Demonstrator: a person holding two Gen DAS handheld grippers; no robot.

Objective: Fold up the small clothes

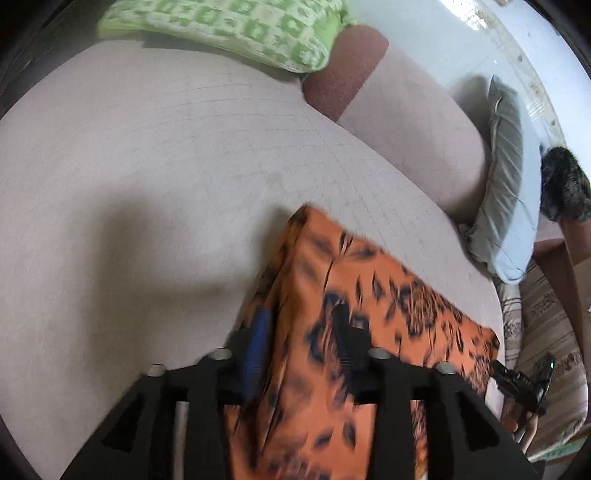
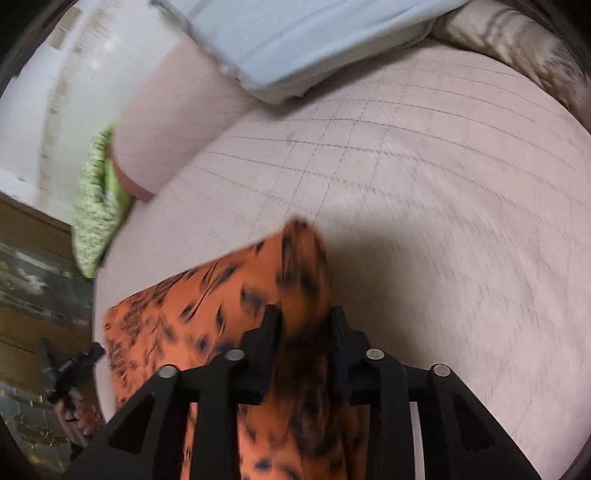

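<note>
An orange garment with black leopard-like spots (image 1: 373, 295) is held up over a pale pink cushioned seat (image 1: 147, 166). My left gripper (image 1: 301, 325) is shut on one end of the garment; the cloth runs between its two fingers and away to the right. My right gripper (image 2: 304, 325) is shut on the other end (image 2: 303, 266), with cloth bunched between its fingers and the rest (image 2: 192, 314) stretching to the left. The right gripper also shows at the lower right of the left wrist view (image 1: 524, 384). Both views are motion-blurred.
A green-and-white patterned cushion (image 1: 236, 29) lies at the back of the seat next to a brown bolster (image 1: 343, 74). A grey-blue pillow (image 1: 506, 177) leans at the right side, seen also in the right wrist view (image 2: 314, 40). The seat's edge (image 2: 96, 295) drops to the floor.
</note>
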